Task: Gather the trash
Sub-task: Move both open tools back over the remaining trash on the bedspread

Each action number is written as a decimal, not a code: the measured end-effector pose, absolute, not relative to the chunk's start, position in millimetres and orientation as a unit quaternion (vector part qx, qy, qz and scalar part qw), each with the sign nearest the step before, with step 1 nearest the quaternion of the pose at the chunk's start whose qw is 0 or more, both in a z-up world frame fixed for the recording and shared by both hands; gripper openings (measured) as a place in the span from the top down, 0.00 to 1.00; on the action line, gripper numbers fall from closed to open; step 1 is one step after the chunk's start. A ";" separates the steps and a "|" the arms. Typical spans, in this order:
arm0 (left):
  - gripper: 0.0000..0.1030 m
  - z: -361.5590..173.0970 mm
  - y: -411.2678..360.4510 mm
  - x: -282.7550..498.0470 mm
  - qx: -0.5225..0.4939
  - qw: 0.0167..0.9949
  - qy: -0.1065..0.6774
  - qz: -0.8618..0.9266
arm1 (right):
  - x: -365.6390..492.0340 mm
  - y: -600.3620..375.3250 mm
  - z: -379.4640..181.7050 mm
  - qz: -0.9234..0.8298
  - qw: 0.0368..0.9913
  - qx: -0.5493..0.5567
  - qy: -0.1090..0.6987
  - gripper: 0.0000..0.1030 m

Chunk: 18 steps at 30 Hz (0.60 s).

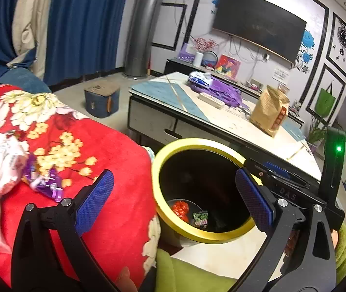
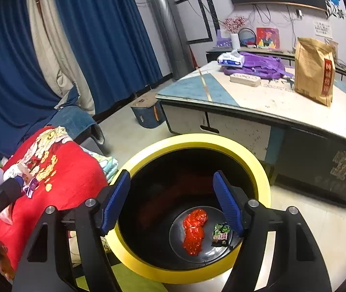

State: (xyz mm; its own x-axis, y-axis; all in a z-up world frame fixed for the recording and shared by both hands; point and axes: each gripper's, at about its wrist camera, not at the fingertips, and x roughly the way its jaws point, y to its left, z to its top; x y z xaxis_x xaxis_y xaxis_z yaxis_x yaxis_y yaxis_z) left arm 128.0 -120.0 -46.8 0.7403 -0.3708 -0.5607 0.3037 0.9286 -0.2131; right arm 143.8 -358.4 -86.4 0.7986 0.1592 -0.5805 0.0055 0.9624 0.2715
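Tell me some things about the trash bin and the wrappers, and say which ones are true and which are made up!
1. The bin has a yellow rim. True.
2. The bin is empty. False: a red wrapper and a green wrapper lie at its bottom.
3. The right gripper holds a wrapper. False: its jaws are open with nothing between them.
4. A purple wrapper lies on the red flowered blanket. True.
5. The left gripper is shut. False: it is wide open.

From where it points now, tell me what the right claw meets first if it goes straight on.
Probably the bin's dark inside: the open, empty right claw points into its mouth, toward the red wrapper at the bottom. Depth is uncertain.
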 end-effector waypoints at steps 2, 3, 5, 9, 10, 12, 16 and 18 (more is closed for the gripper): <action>0.11 -43.1 -114.3 125.4 -0.060 0.934 0.306 -0.173 | 142.0 -354.8 -83.4 0.048 0.941 0.128 0.310 0.31; 0.11 -41.7 -111.6 124.2 -0.061 0.936 0.303 -0.170 | 141.5 -353.5 -82.5 0.050 0.941 0.126 0.309 0.31; 0.11 -37.7 -105.6 121.8 -0.066 0.939 0.297 -0.161 | 139.9 -349.5 -80.0 0.058 0.942 0.123 0.306 0.30; 0.11 -29.9 -95.4 115.8 -0.070 0.946 0.283 -0.144 | 136.6 -342.0 -75.1 0.070 0.944 0.117 0.300 0.28; 0.11 -28.9 -90.9 114.2 -0.071 0.947 0.280 -0.141 | 135.2 -339.0 -73.6 0.076 0.945 0.115 0.298 0.28; 0.11 -25.5 -85.3 110.6 -0.074 0.950 0.274 -0.133 | 132.6 -332.6 -70.2 0.085 0.946 0.109 0.294 0.28; 0.11 -17.6 -72.8 102.4 -0.078 0.956 0.258 -0.115 | 127.7 -319.8 -63.4 0.104 0.948 0.097 0.286 0.27; 0.11 -13.8 -66.6 98.0 -0.079 0.959 0.250 -0.106 | 125.5 -312.9 -60.5 0.113 0.948 0.092 0.282 0.26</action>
